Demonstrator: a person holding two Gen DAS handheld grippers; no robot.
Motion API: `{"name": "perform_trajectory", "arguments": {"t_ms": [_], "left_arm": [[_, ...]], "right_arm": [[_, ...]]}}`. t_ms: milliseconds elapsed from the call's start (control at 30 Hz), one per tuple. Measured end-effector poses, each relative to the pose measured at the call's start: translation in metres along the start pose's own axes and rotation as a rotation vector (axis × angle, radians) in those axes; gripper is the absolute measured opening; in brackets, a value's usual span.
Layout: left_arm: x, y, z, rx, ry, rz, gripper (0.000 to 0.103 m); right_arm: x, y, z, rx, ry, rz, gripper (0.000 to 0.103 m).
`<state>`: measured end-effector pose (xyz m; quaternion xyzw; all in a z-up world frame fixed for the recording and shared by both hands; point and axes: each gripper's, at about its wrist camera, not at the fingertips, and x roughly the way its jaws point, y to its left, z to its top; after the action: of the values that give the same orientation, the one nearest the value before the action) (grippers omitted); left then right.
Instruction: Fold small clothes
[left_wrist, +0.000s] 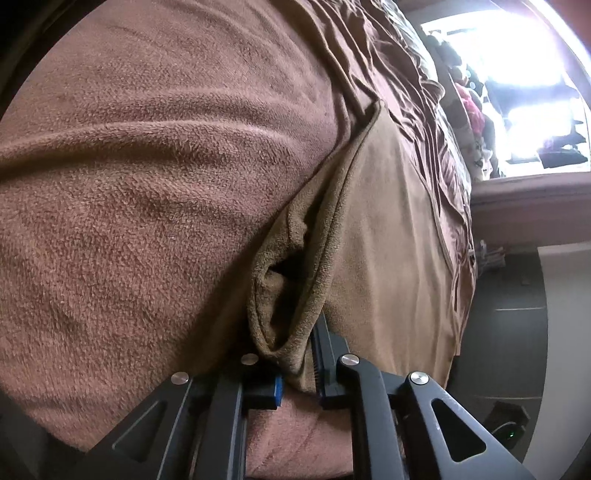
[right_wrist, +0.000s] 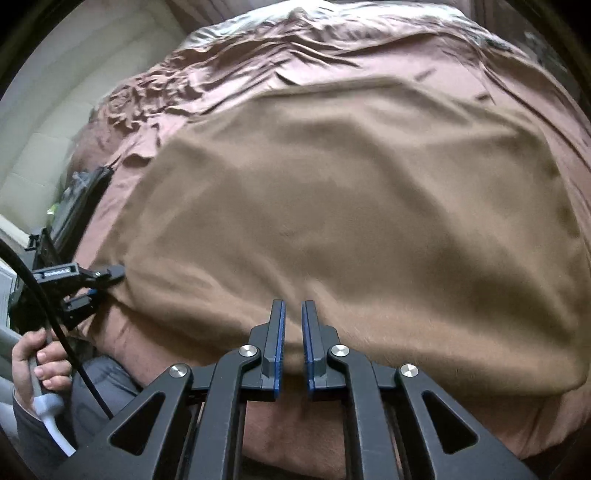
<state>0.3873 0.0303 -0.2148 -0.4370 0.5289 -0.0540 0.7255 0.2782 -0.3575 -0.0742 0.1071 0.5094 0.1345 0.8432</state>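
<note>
Tan fleece cloth (right_wrist: 351, 206) lies spread flat across the pinkish-brown bedsheet (right_wrist: 258, 62). Only the left wrist view shows its bunched edge (left_wrist: 291, 295) pinched between the left gripper (left_wrist: 299, 369) pads. Only the right wrist view shows the right gripper (right_wrist: 293, 347), nearly closed and holding nothing above the cloth's near edge, and a hand (right_wrist: 37, 365) at far left.

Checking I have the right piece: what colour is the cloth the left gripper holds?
Plain tan-brown cloth, clearest in the right wrist view; left gripper pinches its edge.
</note>
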Motion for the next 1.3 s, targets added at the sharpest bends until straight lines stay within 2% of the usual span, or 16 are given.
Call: {"name": "perform_trajectory", "arguments": {"t_ms": [167, 267, 600, 1000, 1300], "left_arm": [[-0.003, 0.003, 0.0, -0.007, -0.02, -0.023, 0.014], [-0.006, 0.005, -0.001, -0.003, -0.027, -0.032, 0.008], [-0.008, 0.008, 0.0, -0.009, -0.029, -0.045, 0.008], [-0.008, 0.013, 0.0, -0.025, -0.022, -0.091, 0.008], [-0.008, 0.014, -0.001, -0.029, -0.015, -0.088, 0.008]], "right_arm": [[0.026, 0.012, 0.011, -0.039, 0.029, -0.019, 0.006], [0.052, 0.01, 0.022, -0.055, 0.054, -0.066, 0.006], [0.091, 0.014, 0.081, -0.044, 0.041, -0.154, 0.006], [0.133, 0.007, 0.142, -0.043, 0.033, -0.185, 0.006], [0.157, -0.003, 0.175, -0.046, 0.028, -0.192, 0.006]]}}
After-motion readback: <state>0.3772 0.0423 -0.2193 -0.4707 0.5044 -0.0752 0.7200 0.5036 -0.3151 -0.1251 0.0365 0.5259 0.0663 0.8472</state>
